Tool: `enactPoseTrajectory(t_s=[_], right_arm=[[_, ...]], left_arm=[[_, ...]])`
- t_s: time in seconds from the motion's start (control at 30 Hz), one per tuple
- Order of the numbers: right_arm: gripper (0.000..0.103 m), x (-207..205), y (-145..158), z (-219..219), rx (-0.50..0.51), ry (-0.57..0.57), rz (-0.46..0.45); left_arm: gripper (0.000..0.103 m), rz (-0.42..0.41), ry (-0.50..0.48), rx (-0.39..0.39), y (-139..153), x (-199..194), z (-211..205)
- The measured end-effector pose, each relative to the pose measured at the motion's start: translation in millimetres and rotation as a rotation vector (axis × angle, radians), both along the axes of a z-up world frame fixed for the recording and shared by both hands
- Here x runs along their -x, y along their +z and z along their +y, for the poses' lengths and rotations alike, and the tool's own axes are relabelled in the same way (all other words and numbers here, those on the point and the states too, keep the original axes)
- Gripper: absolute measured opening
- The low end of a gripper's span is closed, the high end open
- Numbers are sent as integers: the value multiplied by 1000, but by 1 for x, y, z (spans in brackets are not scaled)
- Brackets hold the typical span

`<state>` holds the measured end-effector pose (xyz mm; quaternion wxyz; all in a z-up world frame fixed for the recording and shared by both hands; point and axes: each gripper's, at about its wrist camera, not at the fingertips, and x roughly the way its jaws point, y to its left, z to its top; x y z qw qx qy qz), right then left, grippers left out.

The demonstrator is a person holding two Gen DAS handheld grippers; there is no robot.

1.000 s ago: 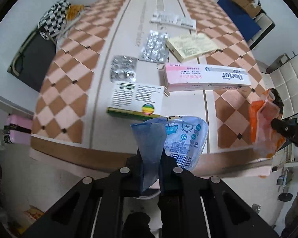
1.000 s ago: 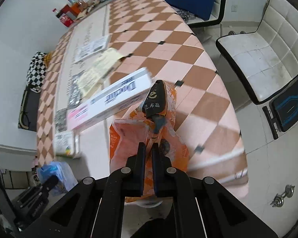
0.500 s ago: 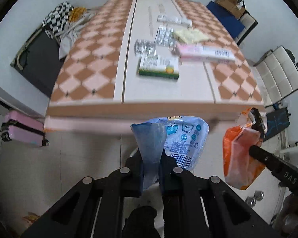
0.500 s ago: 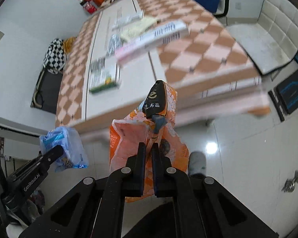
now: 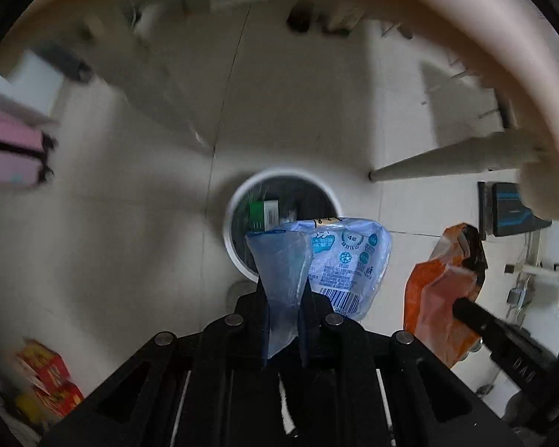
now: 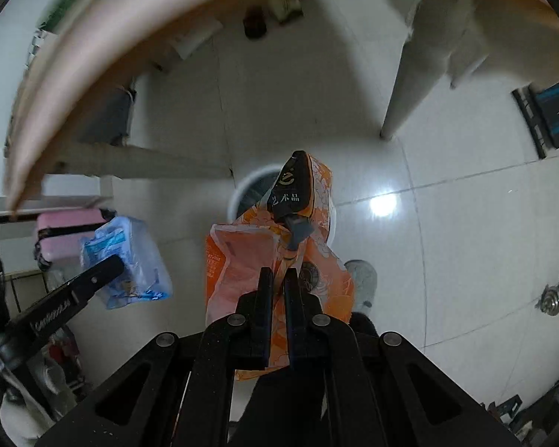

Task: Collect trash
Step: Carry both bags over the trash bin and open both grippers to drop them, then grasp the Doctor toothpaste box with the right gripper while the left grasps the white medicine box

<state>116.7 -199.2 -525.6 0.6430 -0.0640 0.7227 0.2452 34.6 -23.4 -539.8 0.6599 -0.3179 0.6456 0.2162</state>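
My left gripper is shut on a crumpled blue plastic wrapper and points straight down over a round white-rimmed trash bin on the floor, which holds a green box. My right gripper is shut on an orange snack bag with a black top, hanging over the same trash bin. The orange snack bag also shows at the right of the left wrist view, and the blue plastic wrapper at the left of the right wrist view.
The table's edge arcs overhead, with a pale table leg beside the bin. A pink suitcase stands at left and red boxes lie on the tiled floor. A shoe is next to the bin.
Both grippers have dropped from above the tabletop to below its edge, carrying the wrapper and the bag. The tabletop items are gone from view and the bin now lies under both grippers.
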Motion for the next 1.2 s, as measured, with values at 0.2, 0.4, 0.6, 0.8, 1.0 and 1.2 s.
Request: enactPoseTrajectory(t_s=[0.2,0.4,0.6,0.8,1.0,1.2], right_arm=[[6,-5,-119,6,27,-12,74],[6,1,-203,19,49,4,120],[10,5,-245,34,49,18,166],[59,9,-248,48,31,28,164],[101,16,-225,53,83,95,82],[102,21,-178,56,135,143,-28]], left_arm=[[14,65,28,77,-115,-12,15],[16,80,24,151,-176,-12,27],[75,74,50,173,-180,1,38],[95,101,45,83,-155,17,45],[95,89,38,-80,-121,30,43],[95,81,17,-132,-84,40,31]])
